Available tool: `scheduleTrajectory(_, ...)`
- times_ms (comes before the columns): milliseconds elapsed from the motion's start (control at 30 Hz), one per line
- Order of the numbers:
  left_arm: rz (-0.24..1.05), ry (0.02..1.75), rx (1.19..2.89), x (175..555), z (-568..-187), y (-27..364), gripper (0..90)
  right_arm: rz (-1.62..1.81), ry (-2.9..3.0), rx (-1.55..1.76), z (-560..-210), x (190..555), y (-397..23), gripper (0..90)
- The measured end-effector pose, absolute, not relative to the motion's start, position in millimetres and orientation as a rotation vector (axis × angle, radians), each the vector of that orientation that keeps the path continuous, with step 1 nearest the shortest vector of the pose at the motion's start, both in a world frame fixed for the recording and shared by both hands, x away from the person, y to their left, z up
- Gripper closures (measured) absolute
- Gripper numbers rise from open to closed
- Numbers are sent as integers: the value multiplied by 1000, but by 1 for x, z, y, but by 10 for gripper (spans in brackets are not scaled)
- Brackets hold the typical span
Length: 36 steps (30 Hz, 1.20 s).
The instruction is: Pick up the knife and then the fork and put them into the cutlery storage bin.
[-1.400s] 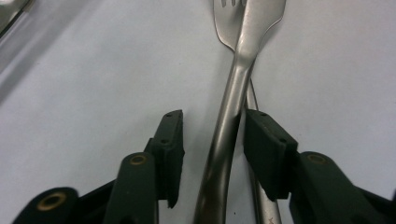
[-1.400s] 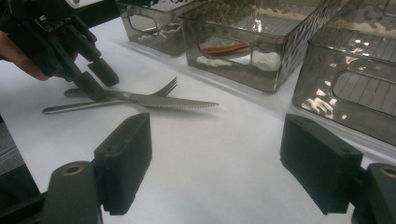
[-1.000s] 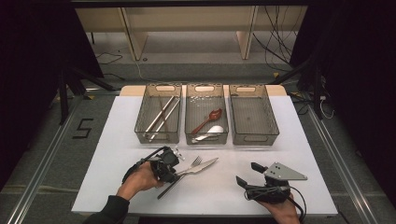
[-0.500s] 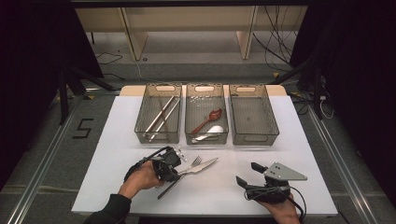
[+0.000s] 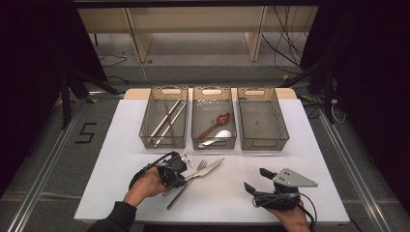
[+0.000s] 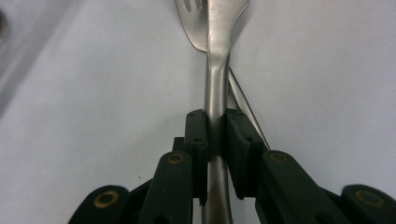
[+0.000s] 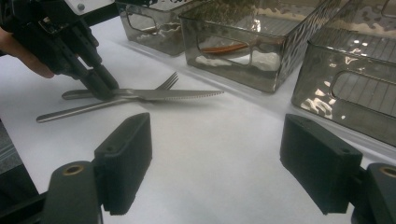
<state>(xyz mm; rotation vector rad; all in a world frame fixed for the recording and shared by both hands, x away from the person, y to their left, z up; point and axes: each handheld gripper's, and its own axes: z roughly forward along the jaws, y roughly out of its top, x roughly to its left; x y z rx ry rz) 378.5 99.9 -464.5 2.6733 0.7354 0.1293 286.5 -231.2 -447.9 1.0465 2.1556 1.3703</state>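
Table knife pinched by the left gripper on a white table.

The knife (image 5: 205,170) lies across a fork (image 5: 186,181) on the table (image 5: 121,140), in front of three bins. The left gripper (image 5: 180,170) has just been closing and now pinches the knife's handle; the right gripper (image 5: 255,180) rests spread, holding nothing.

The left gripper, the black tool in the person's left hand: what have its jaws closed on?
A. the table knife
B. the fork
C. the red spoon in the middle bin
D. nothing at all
A: in the left gripper view the left gripper has its jaws pressed on the handle of the knife, which lies over the fork; its jaws have just been closing on it.
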Motion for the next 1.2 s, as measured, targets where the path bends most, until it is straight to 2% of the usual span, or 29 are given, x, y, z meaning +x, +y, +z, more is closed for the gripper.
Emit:
scheduleTrajectory(300,160,749,2638,379,-459,104,791,1374,2146,1053,-448,286,-232,260)
scheduleTrajectory(633,138,732,2567,376,-450,104,790,1374,2144,1060,-448,286,-231,260)
scheduleTrajectory(1200,176,782,2370,384,-429,107,790,1372,2148,1059,-448,286,-233,260)
